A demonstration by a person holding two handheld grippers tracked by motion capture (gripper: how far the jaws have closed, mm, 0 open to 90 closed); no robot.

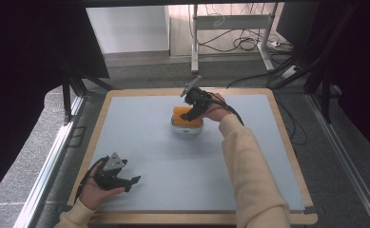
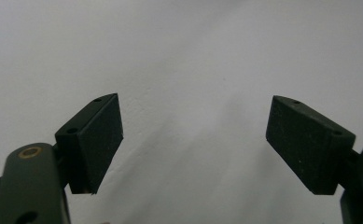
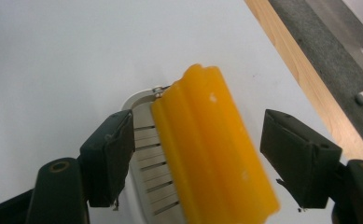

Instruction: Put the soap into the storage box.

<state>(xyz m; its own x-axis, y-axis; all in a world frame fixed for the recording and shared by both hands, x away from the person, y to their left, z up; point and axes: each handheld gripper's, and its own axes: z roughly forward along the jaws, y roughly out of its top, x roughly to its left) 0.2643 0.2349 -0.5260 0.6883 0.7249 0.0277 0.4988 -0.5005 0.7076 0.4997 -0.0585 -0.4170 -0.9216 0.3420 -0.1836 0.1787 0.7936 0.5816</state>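
Observation:
An orange ridged bar (image 1: 179, 112) lies on a white slatted dish (image 1: 185, 131) at the middle back of the table. My right gripper (image 1: 189, 116) hangs over it, tilted down. In the right gripper view the orange bar (image 3: 212, 149) runs lengthwise between the two jaws of the right gripper (image 3: 198, 128), with a gap on each side, so the pads do not press on it. The dish (image 3: 144, 154) shows beneath the bar. My left gripper (image 1: 133, 184) rests at the front left of the table, and the left gripper (image 2: 193, 121) stands open over bare surface.
A pale blue mat (image 1: 173, 166) covers the table, framed by a wooden border (image 1: 287, 142). Dark floor, a desk frame (image 1: 194, 42) and cables (image 1: 242, 42) lie beyond the far edge. A long cream sleeve (image 1: 249, 171) crosses the right half of the mat.

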